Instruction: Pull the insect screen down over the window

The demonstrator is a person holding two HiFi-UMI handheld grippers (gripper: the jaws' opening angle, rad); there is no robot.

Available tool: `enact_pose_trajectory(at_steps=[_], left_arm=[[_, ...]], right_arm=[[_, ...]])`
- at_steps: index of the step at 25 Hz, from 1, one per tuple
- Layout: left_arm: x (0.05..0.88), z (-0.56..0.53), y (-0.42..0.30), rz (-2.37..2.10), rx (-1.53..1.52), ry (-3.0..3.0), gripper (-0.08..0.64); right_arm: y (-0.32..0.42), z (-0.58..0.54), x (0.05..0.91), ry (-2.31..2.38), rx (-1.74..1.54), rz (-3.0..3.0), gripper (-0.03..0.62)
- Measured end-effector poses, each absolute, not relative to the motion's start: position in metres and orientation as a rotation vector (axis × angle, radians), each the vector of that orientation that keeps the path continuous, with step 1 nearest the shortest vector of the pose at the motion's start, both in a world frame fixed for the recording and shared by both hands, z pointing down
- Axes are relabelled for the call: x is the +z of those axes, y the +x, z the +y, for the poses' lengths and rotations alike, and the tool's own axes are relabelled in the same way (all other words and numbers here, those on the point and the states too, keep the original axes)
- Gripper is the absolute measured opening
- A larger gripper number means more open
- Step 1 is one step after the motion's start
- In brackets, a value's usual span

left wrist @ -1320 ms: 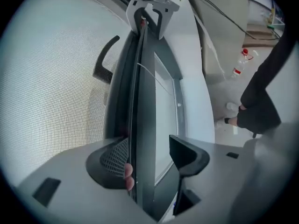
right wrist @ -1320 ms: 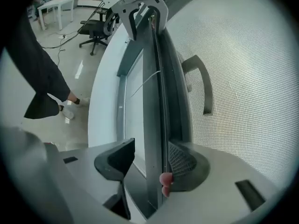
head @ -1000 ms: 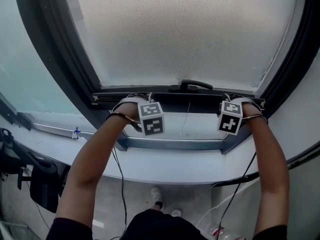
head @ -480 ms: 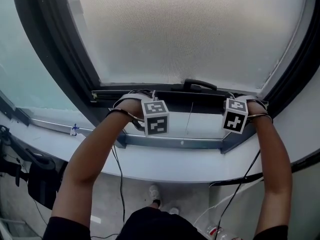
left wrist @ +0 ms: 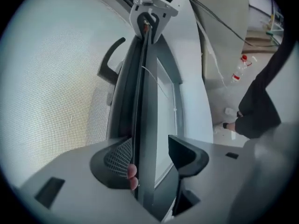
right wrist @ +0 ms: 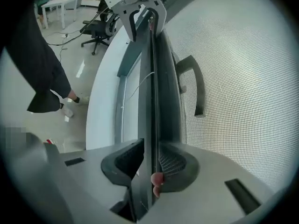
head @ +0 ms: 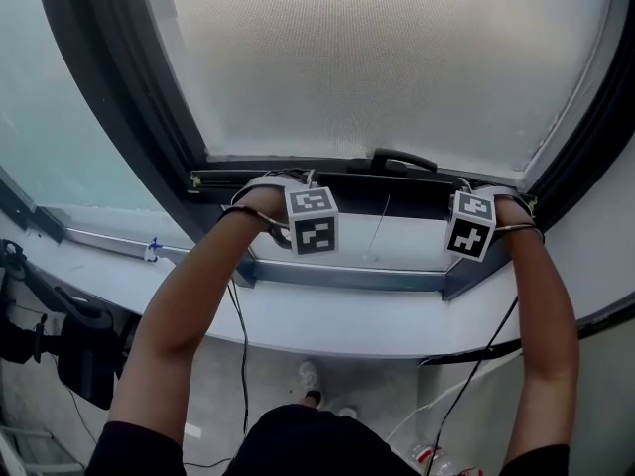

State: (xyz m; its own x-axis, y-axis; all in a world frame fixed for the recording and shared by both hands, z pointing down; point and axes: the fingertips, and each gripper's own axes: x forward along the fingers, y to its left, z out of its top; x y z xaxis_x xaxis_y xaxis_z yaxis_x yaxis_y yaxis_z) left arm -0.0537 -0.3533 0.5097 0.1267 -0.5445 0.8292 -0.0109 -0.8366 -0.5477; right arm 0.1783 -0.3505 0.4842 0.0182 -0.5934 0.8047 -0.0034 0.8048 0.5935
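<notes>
The grey mesh insect screen covers most of the window, and its dark bottom bar with a black handle hangs a little above the lower frame. My left gripper straddles the bar's left end. In the left gripper view one pad lies against the bar on the mesh side, while the other stands clear of it. My right gripper is at the bar's right end. Its jaws have just been closing, and both pads press on the bar.
A thin pull cord dangles from the bar in front of the lower pane. The pale sill curves below the window. A black office chair stands at the left, and cables hang near the person's legs. Bottles lie on the floor.
Both hands stay at the bar's two ends. The whole view has shifted slightly, and the gap between the bar and the lower frame looks the same.
</notes>
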Motion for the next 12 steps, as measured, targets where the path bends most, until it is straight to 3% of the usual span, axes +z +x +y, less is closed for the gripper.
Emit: enact_pose_trajectory(at_steps=[10,12], left_arm=[[0.5117,-0.3497,-0.0548,0.492,-1.784,-2.032,0.245],[0.5145,-0.354,-0.0553,0.521,-1.778,-1.952,0.225]], right_arm=[[0.1771,-0.3502,0.4868,0.439,-0.436,-1.485,0.104],[0.1773,-0.3526,0.4884,0.454,-0.464,-1.471,0.069]])
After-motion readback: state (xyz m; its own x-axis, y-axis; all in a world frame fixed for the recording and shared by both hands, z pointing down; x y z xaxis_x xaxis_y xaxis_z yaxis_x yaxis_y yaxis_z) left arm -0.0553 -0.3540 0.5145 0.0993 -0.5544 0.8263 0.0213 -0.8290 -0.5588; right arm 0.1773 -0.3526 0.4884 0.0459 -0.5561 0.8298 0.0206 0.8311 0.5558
